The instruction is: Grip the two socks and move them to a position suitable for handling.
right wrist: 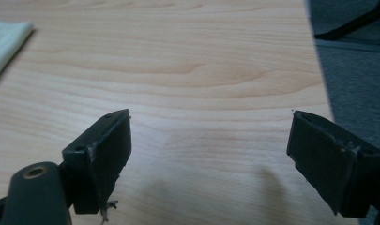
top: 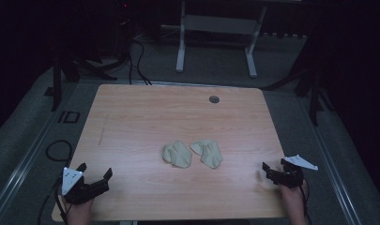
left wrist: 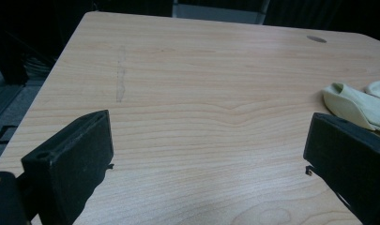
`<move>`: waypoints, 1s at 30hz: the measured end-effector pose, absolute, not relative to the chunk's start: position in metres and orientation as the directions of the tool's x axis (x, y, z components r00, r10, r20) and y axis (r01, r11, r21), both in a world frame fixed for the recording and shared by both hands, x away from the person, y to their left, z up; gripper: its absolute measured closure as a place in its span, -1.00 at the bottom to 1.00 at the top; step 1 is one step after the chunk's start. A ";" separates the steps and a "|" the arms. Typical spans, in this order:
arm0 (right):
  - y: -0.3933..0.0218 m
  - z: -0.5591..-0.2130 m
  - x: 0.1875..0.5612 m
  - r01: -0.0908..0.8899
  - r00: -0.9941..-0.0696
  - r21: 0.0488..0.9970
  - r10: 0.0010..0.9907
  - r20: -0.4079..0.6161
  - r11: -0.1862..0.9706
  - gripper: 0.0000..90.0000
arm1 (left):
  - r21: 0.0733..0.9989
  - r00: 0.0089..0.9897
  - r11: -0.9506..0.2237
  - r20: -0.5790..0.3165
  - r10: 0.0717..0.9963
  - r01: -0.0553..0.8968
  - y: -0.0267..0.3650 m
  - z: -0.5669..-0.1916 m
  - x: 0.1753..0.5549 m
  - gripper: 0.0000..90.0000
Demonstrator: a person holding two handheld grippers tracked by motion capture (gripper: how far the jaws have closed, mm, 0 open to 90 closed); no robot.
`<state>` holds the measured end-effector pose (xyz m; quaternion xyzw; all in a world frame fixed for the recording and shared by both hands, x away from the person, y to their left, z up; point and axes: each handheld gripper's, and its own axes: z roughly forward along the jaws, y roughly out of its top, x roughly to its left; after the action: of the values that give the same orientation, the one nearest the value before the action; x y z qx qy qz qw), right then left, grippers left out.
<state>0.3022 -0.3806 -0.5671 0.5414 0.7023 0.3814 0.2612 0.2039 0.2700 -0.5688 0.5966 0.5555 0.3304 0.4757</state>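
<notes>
Two pale cream socks lie side by side at the middle of the wooden table (top: 131, 122): a left sock (top: 177, 153) and a right sock (top: 208, 153). My left gripper (top: 95, 171) rests near the front left corner, open, nothing between its jaws. In the left gripper view its gripper (left wrist: 209, 140) faces bare wood, with a sock (left wrist: 354, 105) at the right edge. My right gripper (top: 274, 165) sits near the front right edge, open and empty. In the right gripper view the gripper (right wrist: 211, 140) is over wood, and a sock (right wrist: 4, 44) corner shows at the upper left.
A round cable hole (top: 214, 99) sits near the table's far edge. A faint pencil-like mark (left wrist: 120, 75) runs along the wood at the left. Grey floor surrounds the table, with a white desk frame (top: 216, 37) behind and cables (top: 136, 61) at the back left.
</notes>
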 end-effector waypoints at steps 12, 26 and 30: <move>-0.371 -0.563 0.305 0.586 -0.373 0.788 0.926 0.059 0.186 -0.69 | 0.931 0.185 0.052 -0.127 0.975 0.363 0.263 -0.569 0.205 -0.96; -0.347 -0.551 0.317 0.625 -0.472 0.746 0.873 0.125 0.231 -0.71 | 0.915 0.179 0.038 -0.119 0.977 0.402 0.252 -0.570 0.207 -0.96; -0.332 -0.548 0.323 0.642 -0.486 0.721 0.866 0.121 0.259 -0.71 | 0.908 0.155 0.041 -0.116 0.981 0.417 0.251 -0.571 0.207 -0.96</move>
<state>0.3231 -0.3323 -0.5483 0.4840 0.7789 0.3690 0.1516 0.2074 0.2510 -0.5713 0.6157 0.5677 0.3166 0.4453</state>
